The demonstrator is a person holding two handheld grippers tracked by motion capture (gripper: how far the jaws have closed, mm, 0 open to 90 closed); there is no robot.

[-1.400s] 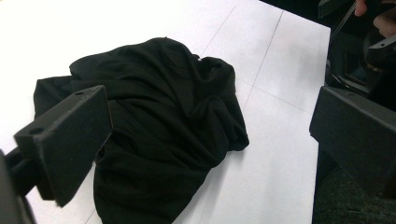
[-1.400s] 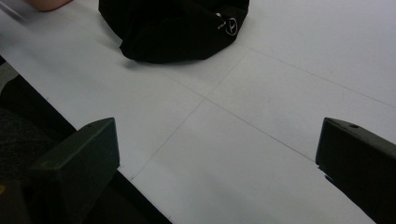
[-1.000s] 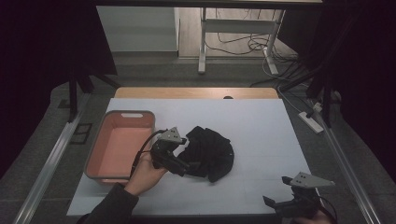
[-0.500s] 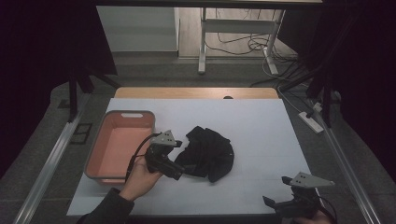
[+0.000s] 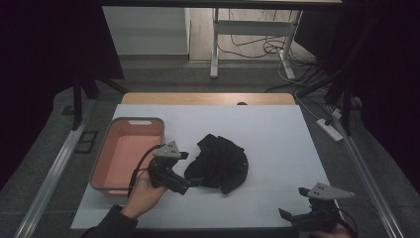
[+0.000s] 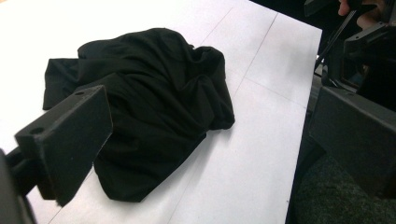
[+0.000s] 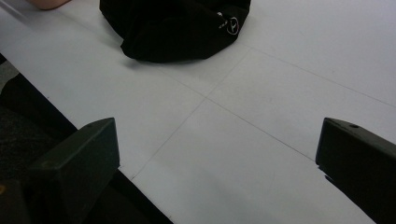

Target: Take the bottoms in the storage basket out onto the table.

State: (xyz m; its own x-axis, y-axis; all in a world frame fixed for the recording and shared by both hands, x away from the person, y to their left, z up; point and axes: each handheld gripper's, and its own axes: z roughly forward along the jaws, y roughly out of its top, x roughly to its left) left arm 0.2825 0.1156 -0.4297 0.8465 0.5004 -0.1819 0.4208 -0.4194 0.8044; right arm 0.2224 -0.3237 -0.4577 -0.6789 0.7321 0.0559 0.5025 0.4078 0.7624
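One pink bin (image 5: pixel 128 154) — bare inside, black cloth (image 5: pixel 220 162) beside

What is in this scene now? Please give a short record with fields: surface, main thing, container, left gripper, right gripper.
surface: white table
main thing: crumpled black cloth near the table's middle
container: pink tray, nothing inside, left of the cloth
left gripper: left gripper at the cloth's left edge, jaws wide open, gripping nothing
right gripper: right gripper at the table's near right corner, jaws open, apart from the cloth
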